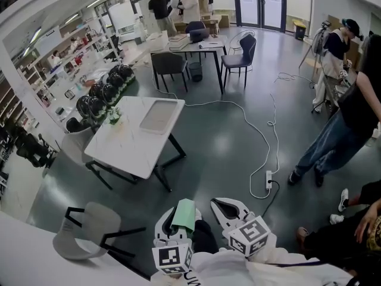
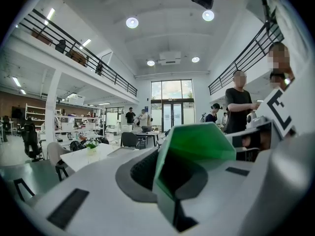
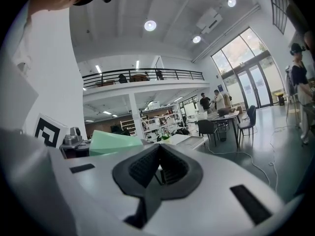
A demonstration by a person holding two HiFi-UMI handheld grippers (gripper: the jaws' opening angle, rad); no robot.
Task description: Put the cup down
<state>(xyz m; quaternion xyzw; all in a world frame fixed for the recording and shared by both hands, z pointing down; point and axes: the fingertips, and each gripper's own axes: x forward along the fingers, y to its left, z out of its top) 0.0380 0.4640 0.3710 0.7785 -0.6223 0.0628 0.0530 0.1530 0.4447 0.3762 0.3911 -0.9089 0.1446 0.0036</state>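
**Green cup clenched in the left tongs, away from the table**

The left tongs (image 1: 178, 220) are clamped on a green cup (image 1: 184, 213); in the left gripper view the two dark pads press on the cup (image 2: 197, 146) from either side, its rim is squeezed out of round, and its dark inside faces the camera; the cup's upper part sticks out forward past the tips of the left tongs (image 2: 170, 176).

The right tongs (image 1: 228, 207) are just beside the left ones, on their right, and do not touch the cup; in the right gripper view the ribbed pads of the right tongs (image 3: 158, 170) are drawn together with nothing between them; the same view shows the cup (image 3: 115, 142) off to the left, level with them.

From the head view the cup hangs over the dark floor (image 1: 226, 142), low in the picture and close to the person's white sleeve (image 1: 268, 267); the white table (image 1: 128, 145) is well apart from it, further up and to the left; a pale tray (image 1: 159, 115) lies on the far half of the table, with a small plant (image 1: 113, 115) near the left edge; a grey chair (image 1: 89, 228) is left of the tongs; a white cable (image 1: 262, 133) runs across the floor to the right.
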